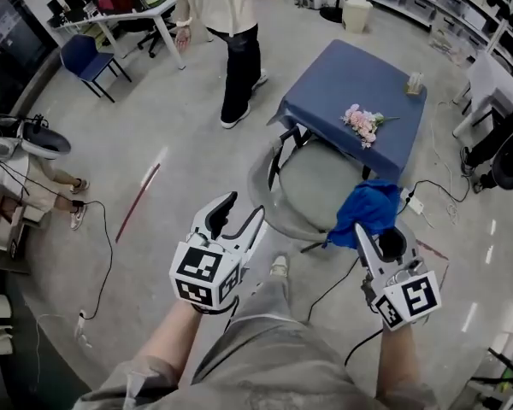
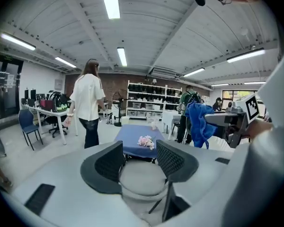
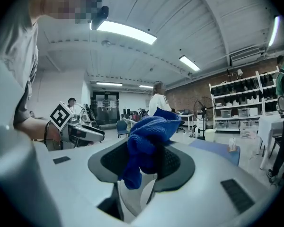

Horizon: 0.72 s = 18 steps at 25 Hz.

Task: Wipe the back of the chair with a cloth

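A grey chair (image 1: 312, 186) stands in front of me, its curved back (image 1: 255, 178) on the side toward me. My left gripper (image 1: 244, 210) hovers at the back's left part, open with nothing between the jaws. In the left gripper view the chair seat (image 2: 142, 176) shows through the gap of the left gripper (image 2: 138, 148). My right gripper (image 1: 378, 233) is shut on a bunched blue cloth (image 1: 368, 210) at the chair's right side. In the right gripper view the cloth (image 3: 149, 136) hangs over the right gripper (image 3: 144, 162) and hides its pads. The left gripper view also shows the cloth (image 2: 199, 122).
A blue-covered table (image 1: 359, 75) with pink flowers (image 1: 363, 122) stands just beyond the chair. A person (image 1: 235, 49) stands on the floor to its left. Cables (image 1: 98, 254) and a red stick (image 1: 137, 199) lie on the floor at left; a blue chair (image 1: 85, 58) stands far left.
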Tool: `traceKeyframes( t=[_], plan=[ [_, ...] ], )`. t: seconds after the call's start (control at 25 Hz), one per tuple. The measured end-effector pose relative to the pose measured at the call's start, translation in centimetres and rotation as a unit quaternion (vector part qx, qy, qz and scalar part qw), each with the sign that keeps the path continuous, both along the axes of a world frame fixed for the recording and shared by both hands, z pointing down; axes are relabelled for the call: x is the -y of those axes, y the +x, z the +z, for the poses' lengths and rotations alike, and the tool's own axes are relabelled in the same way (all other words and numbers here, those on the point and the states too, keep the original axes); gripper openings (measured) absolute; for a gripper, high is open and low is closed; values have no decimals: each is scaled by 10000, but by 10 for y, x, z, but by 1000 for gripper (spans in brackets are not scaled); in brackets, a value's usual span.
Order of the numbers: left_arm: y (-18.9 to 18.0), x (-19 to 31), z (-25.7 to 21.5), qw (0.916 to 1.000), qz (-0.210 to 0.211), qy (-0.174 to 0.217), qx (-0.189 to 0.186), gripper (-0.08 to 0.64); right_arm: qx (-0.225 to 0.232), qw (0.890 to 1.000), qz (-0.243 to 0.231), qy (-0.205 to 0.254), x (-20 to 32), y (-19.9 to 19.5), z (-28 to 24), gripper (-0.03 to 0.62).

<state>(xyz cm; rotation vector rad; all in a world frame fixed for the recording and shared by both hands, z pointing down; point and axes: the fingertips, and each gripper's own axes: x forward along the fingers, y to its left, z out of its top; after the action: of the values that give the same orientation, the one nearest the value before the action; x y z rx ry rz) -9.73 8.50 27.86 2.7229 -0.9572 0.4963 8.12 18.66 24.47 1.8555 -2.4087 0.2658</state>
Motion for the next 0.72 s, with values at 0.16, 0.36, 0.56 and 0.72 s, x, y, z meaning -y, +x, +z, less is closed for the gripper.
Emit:
traceKeyframes(
  t=[0.16,0.36,0.56,0.72],
  plan=[
    [0,38,37,9989,-91,-420,173,227,64,9993,-124,-342,49,0,30,166],
    [1,77,88,9934,-164,-1107,269,227,55,9965,-206,-810,109,-2,76,167],
    [3,105,129,9849,-200,-1681,347,232,336,9905,-198,-1315,158,-6,128,167],
    [6,115,160,9781,-255,-2026,406,238,376,9847,-253,-1680,188,-7,177,166]
  ],
)
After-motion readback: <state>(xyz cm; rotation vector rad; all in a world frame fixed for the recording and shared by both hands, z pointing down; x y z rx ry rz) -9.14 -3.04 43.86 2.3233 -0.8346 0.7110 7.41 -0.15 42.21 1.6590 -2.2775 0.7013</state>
